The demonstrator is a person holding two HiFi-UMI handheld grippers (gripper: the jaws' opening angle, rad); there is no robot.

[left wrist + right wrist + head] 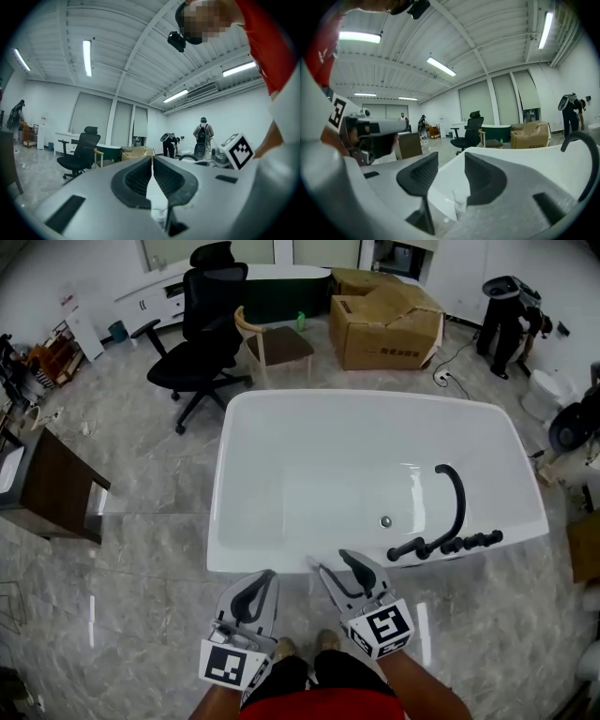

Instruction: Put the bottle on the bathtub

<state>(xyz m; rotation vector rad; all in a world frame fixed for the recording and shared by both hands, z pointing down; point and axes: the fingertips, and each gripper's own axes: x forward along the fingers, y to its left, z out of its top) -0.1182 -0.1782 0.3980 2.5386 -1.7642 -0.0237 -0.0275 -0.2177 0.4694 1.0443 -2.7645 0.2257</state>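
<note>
At the one bathtub rim, left gripper jaws together, right gripper jaws apart, one clear bottle between them, plain in its own view, indistinct in the head view.

Both grippers are held low in front of the body, side by side and close together, pointing forward. The left gripper has its jaws together, the tips touching in its own view. The right gripper sits slightly further forward and angles to the left, and its jaws stand apart. Bare forearms, left and right, run back from the marker cubes towards the torso.
</note>
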